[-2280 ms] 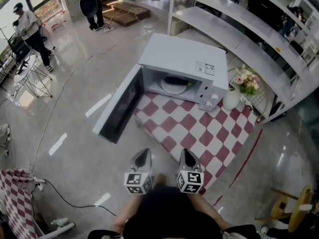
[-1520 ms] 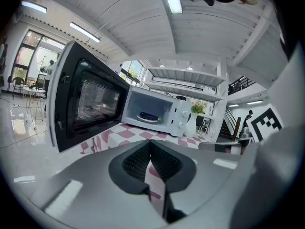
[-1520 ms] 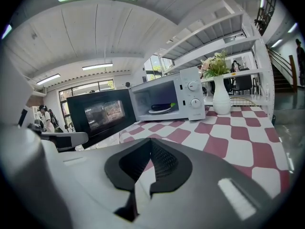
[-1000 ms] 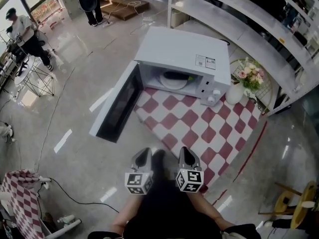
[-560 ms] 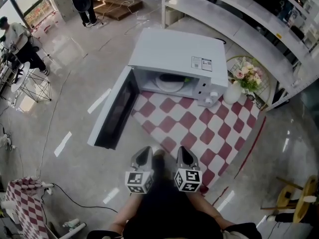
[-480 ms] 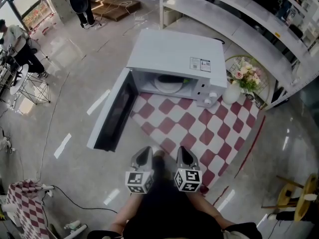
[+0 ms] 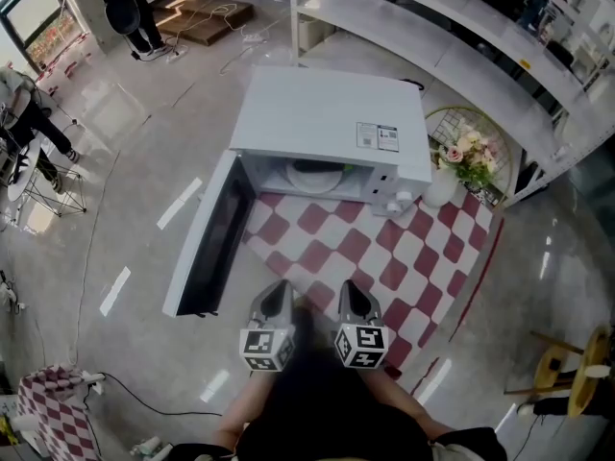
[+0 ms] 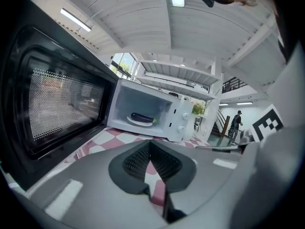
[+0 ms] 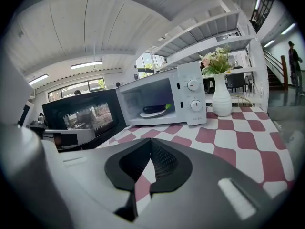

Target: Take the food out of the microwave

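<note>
A white microwave [image 7: 327,128] stands at the back of a red-and-white checked table [image 7: 384,262], its door [image 7: 204,243] swung wide open to the left. Inside, a white plate [image 7: 313,173] carries a dark, aubergine-like food [image 8: 142,117] with a green end; the plate also shows in the right gripper view [image 9: 153,112]. My left gripper [image 7: 276,296] and right gripper [image 7: 352,294] hang side by side over the table's near edge, well short of the microwave. The left gripper [image 8: 150,143] and the right gripper [image 9: 151,142] each have their jaws shut with nothing held.
A white vase [image 7: 442,188] of flowers stands right of the microwave, by its control knobs [image 9: 192,94]. The open door juts out past the table's left side. Long white shelves [image 7: 442,36] run behind. People stand far off at upper left [image 7: 125,8].
Both grippers have come forward toward the table, staying shut. The microwave and its open door now lie closer to them in the head view.
</note>
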Motion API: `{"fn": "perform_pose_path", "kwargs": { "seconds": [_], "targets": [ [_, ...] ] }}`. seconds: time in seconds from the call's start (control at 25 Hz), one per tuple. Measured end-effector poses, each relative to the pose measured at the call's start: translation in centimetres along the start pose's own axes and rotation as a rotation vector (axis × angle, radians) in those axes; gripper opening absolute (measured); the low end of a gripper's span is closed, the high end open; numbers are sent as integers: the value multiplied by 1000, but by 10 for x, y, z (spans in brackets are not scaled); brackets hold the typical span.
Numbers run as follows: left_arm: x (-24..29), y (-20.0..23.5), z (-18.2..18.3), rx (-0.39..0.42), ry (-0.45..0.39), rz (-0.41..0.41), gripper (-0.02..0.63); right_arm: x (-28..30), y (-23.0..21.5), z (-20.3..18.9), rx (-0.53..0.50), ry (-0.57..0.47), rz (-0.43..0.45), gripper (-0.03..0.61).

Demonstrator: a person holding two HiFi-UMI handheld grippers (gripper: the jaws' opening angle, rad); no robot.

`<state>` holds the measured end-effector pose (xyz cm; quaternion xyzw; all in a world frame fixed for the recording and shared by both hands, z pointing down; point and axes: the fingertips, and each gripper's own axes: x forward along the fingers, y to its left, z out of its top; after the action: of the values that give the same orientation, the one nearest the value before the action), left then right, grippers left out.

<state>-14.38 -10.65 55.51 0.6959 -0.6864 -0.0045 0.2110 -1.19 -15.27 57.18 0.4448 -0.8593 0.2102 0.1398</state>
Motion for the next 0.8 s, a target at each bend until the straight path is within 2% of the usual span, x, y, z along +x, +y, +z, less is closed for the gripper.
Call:
{"fn": "perform_pose_path", "kwargs": {
  "seconds": [0.32, 0.8],
  "targets": [
    [33, 7, 13, 4, 15, -46, 9, 22, -5, 15, 17, -8, -38, 2],
    [81, 3, 32, 19, 25, -168, 9, 36, -25, 38, 46, -55, -159, 2]
  ]
}}
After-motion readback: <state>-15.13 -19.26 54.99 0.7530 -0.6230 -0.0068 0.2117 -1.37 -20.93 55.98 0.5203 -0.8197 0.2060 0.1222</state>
